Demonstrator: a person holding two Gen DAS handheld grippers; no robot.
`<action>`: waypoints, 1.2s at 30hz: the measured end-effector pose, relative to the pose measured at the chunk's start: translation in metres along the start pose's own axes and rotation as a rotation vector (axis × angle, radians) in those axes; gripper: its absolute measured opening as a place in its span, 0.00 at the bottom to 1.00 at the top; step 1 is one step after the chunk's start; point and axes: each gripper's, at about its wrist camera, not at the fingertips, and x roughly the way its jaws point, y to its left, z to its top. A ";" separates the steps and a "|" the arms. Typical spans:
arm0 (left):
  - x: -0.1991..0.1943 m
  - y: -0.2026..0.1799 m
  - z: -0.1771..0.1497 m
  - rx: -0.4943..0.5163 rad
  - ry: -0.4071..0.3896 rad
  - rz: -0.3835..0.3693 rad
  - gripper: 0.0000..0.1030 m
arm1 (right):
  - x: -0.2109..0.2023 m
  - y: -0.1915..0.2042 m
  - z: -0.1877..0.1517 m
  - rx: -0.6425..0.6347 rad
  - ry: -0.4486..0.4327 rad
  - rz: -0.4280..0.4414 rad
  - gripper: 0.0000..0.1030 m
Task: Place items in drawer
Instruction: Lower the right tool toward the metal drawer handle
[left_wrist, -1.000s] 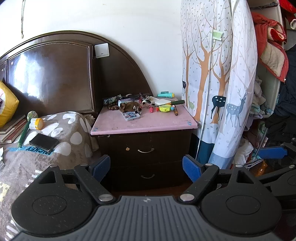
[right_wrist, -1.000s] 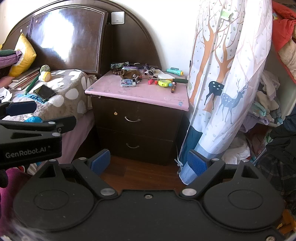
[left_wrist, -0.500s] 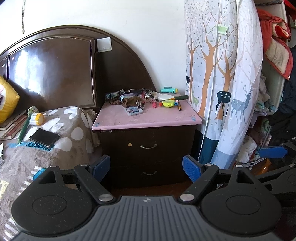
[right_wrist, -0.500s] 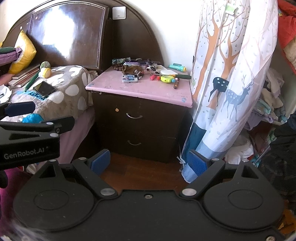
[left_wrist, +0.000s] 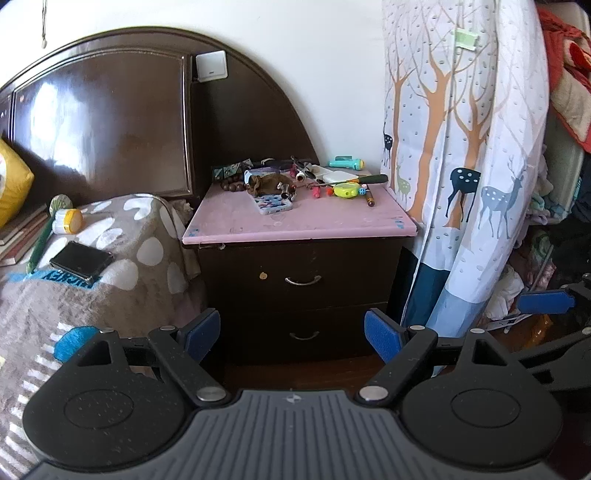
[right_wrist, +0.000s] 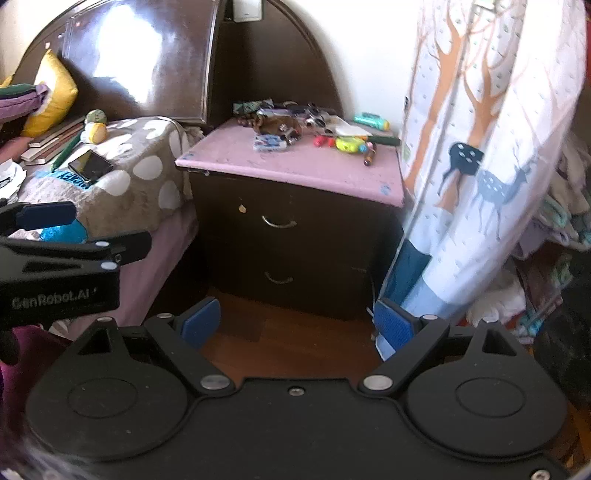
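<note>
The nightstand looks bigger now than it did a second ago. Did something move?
Both grippers moved closer to the nightstand, so it fills more of each view. The left gripper and right gripper are open and empty, as before. Nothing was picked up. Both drawers, including the upper drawer, stay shut, and the clutter on top lies where it was.

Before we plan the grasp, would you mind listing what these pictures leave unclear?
- Drawer contents: both drawers are shut, in both views.
- Clutter at the back of the nightstand: too small and overlapping to identify, both views.
- Shelves behind the curtain: mostly covered; cut off at the right edge.
- Right wrist view: motion-blurred.
</note>
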 end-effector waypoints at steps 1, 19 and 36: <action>0.002 0.002 0.001 -0.005 0.002 0.000 0.83 | 0.003 0.001 0.000 -0.010 -0.001 -0.004 0.89; 0.065 0.025 0.036 -0.003 -0.072 -0.041 0.83 | 0.056 -0.022 0.022 -0.102 -0.226 0.004 0.99; 0.193 0.067 0.038 -0.069 -0.060 -0.086 0.83 | 0.167 -0.027 0.056 -0.208 -0.130 0.053 0.97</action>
